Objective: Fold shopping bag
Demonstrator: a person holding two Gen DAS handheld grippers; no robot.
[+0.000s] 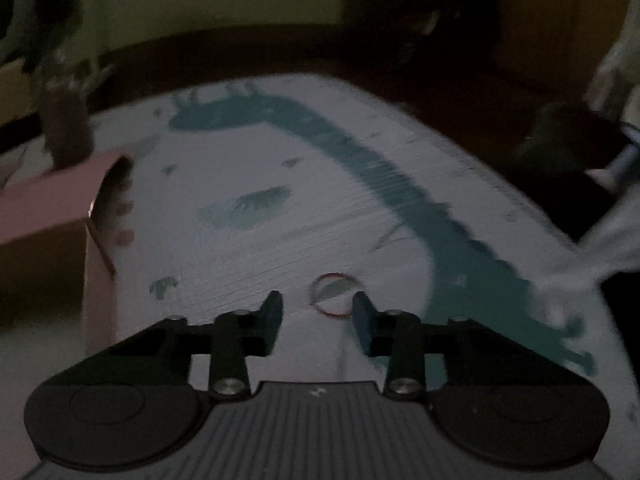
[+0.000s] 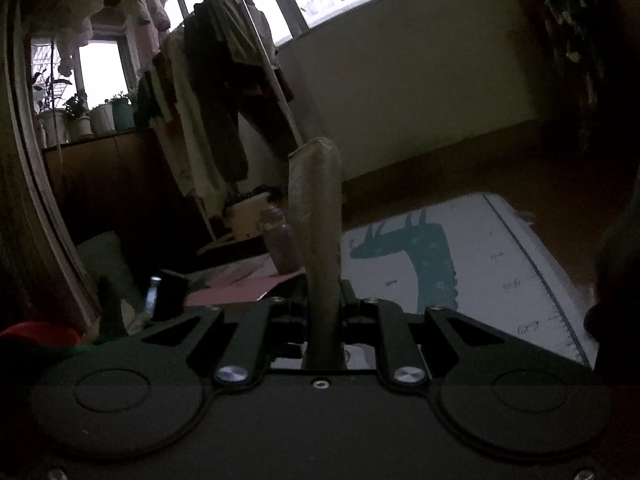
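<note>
Shopping bag (image 2: 316, 216), bunched into a narrow strip, rises pinched in the right gripper (image 2: 323, 300) above the deer-print mat (image 1: 280, 216), likely keeping it compact, while the left gripper (image 1: 318, 312) hovers spread over a red rubber band (image 1: 334, 294).

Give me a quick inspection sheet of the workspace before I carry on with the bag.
Surface: pale mat printed with a teal deer, lying on a dark floor.
Job's things: shopping bag, folded into a narrow strip, standing up from the right gripper.
Clutter: red rubber band on the mat; pink box at the mat's left edge; bottle behind it.
Grippers: left gripper open over the rubber band, holding nothing; right shut on the bag.
Cables: nothing seen.
Surroundings: dim room, clothes on a rack, potted plants by the window.
</note>
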